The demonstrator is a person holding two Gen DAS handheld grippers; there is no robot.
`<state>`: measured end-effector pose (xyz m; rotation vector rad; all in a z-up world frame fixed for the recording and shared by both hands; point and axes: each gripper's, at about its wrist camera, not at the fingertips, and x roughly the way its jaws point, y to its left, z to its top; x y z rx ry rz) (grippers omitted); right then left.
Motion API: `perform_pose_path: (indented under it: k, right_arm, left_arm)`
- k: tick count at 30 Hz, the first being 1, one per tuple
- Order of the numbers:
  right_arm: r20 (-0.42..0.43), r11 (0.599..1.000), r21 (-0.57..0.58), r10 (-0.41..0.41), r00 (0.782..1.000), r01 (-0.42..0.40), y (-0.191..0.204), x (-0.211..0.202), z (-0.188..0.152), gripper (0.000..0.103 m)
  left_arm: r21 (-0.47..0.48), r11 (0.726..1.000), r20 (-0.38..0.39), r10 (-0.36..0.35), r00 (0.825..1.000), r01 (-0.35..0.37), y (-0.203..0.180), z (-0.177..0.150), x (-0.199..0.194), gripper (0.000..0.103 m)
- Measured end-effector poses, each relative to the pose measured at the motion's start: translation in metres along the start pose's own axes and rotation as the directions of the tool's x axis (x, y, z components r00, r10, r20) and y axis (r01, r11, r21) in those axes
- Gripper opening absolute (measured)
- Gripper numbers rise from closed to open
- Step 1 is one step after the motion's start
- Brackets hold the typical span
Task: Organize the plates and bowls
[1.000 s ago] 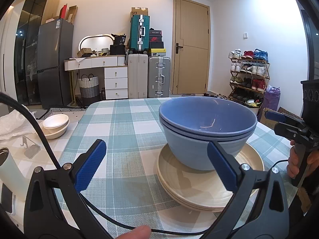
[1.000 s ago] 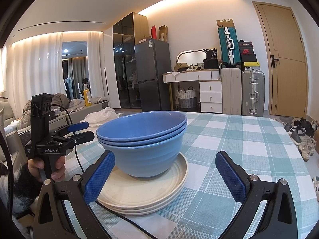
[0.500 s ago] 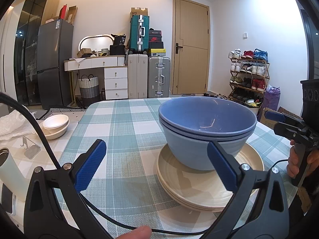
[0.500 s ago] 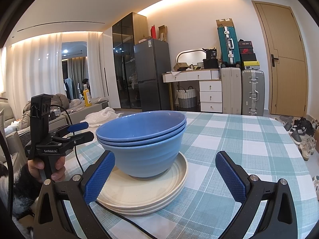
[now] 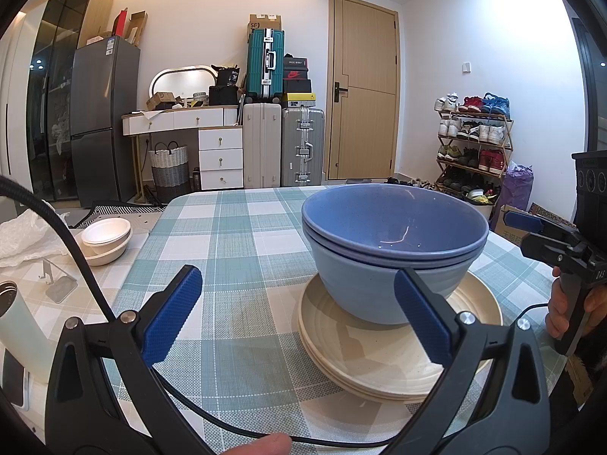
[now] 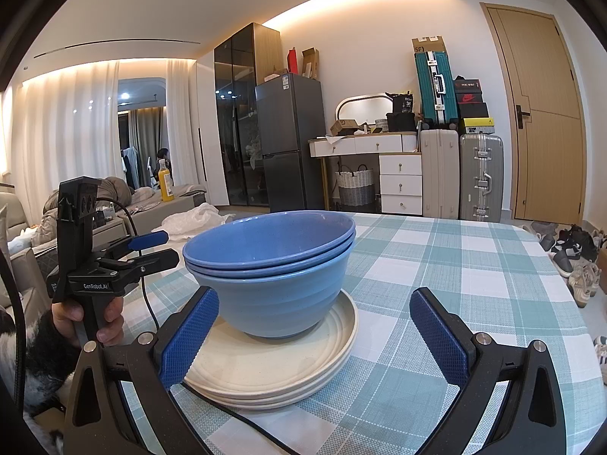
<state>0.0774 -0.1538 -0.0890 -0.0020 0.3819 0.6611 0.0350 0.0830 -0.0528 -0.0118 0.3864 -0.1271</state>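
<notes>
Nested blue bowls [image 5: 394,254] [image 6: 277,269] stand on a stack of cream plates [image 5: 341,345] [image 6: 280,367] on the checked tablecloth. My left gripper [image 5: 297,316] is open, a little short of the stack, its right pad level with the bowls' near side. Nothing is between its pads. My right gripper [image 6: 313,335] is also open and faces the stack from the other side, with its left pad over the plate rim. Each gripper shows in the other's view, held in a hand: the right one [image 5: 550,239], the left one [image 6: 125,254].
The checked table [image 5: 242,250] runs on towards the far edge. Off its left side lie two small white bowls [image 5: 104,239], a clear stand [image 5: 57,284] and crumpled plastic [image 5: 26,235]. A black cable [image 5: 227,428] crosses the near table edge. Suitcases, a dresser and a shoe rack line the far wall.
</notes>
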Motion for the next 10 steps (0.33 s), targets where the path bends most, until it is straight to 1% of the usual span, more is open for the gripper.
perform_pose_path:
  k: [10]
  right_arm:
    - [0.000,1.000,-0.002,-0.001,1.000,0.001,-0.0001,0.0002,0.0003,0.103]
  left_arm:
    - [0.007,1.000,0.006,-0.002,1.000,0.002,-0.0007,0.0014,0.0021,0.101]
